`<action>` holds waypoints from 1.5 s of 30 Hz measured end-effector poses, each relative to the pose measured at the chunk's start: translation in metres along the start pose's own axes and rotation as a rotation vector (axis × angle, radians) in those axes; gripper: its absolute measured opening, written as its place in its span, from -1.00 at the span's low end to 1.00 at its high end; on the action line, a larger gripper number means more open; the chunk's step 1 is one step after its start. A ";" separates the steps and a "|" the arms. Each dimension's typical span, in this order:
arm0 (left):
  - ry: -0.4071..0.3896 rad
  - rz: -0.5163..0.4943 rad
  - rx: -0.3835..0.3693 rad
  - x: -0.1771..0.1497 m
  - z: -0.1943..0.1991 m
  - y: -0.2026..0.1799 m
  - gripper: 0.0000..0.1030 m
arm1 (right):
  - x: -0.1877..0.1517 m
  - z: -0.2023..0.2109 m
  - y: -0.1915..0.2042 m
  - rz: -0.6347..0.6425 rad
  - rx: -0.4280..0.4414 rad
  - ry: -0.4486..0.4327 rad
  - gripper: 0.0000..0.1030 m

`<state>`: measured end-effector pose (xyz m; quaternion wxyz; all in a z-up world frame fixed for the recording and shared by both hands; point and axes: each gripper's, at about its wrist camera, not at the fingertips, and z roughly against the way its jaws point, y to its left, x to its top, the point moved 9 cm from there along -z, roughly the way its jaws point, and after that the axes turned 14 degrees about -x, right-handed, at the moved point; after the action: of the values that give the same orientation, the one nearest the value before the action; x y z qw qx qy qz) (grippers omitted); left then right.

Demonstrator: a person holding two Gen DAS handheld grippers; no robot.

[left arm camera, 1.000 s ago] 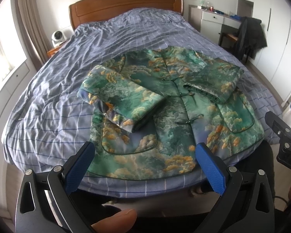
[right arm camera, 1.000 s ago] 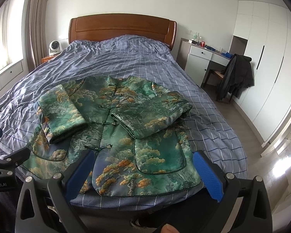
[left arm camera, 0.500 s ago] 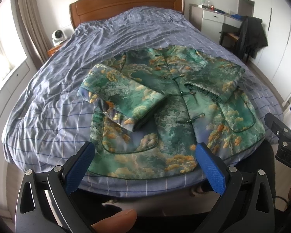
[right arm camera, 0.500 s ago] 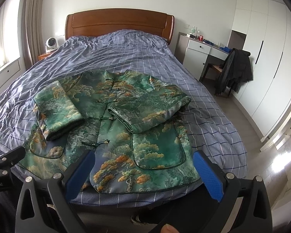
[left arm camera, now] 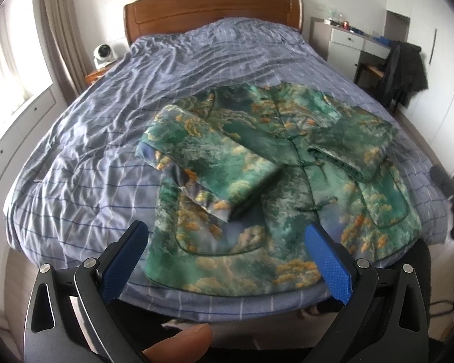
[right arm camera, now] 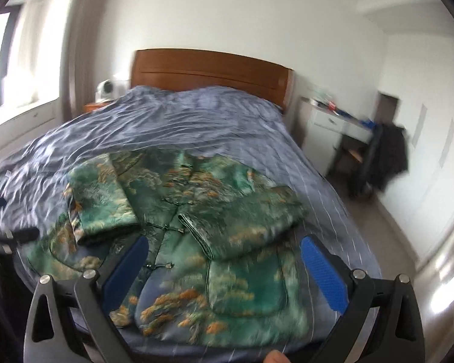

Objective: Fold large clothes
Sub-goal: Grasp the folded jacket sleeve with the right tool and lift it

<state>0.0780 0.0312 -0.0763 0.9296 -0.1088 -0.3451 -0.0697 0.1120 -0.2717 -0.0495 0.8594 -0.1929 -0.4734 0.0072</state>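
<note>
Left gripper [left arm camera: 227,242]: jaws spread wide, blue pads well apart, nothing between them and nothing touched. It hangs at the lower centre of the left wrist view, above the near edge of the bed [left arm camera: 90,157]. A fingertip [left arm camera: 178,343] shows at the bottom edge of the frame, below the gripper.

Right gripper [right arm camera: 224,257]: jaws likewise spread wide, empty, touching nothing. It sits at the lower centre of the right wrist view, which is blurred.

Jacket [left arm camera: 272,187]: green patterned, with orange patches, lying flat and front up on the blue checked bedcover, at the centre and lower right of the left view, its hem at the near edge of the bed. Both sleeves are folded inward across the body: one sleeve [left arm camera: 208,163] left of centre, the other sleeve [left arm camera: 357,148] at the right. In the right view the jacket [right arm camera: 196,242] fills the centre and lower part of the frame.

Wooden headboard [left arm camera: 212,9] at upper centre. Dark coat [left arm camera: 405,69] hung on a chair at upper right.
</note>
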 end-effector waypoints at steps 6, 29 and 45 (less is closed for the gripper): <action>-0.028 0.026 0.052 0.014 0.003 0.022 1.00 | -0.020 -0.097 0.041 0.308 0.090 0.068 1.00; 0.059 0.040 -0.003 0.014 -0.030 0.028 0.99 | -0.032 -0.165 -0.205 -0.422 0.003 0.221 -0.73; 0.068 -0.178 -0.078 0.034 -0.038 0.017 0.99 | -0.221 -0.250 -0.374 -0.930 -0.221 0.506 -0.44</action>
<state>0.1314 0.0364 -0.0845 0.9260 -0.1113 -0.3185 -0.1691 0.1308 -0.7422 -0.2216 0.8339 -0.0480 -0.2848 -0.4704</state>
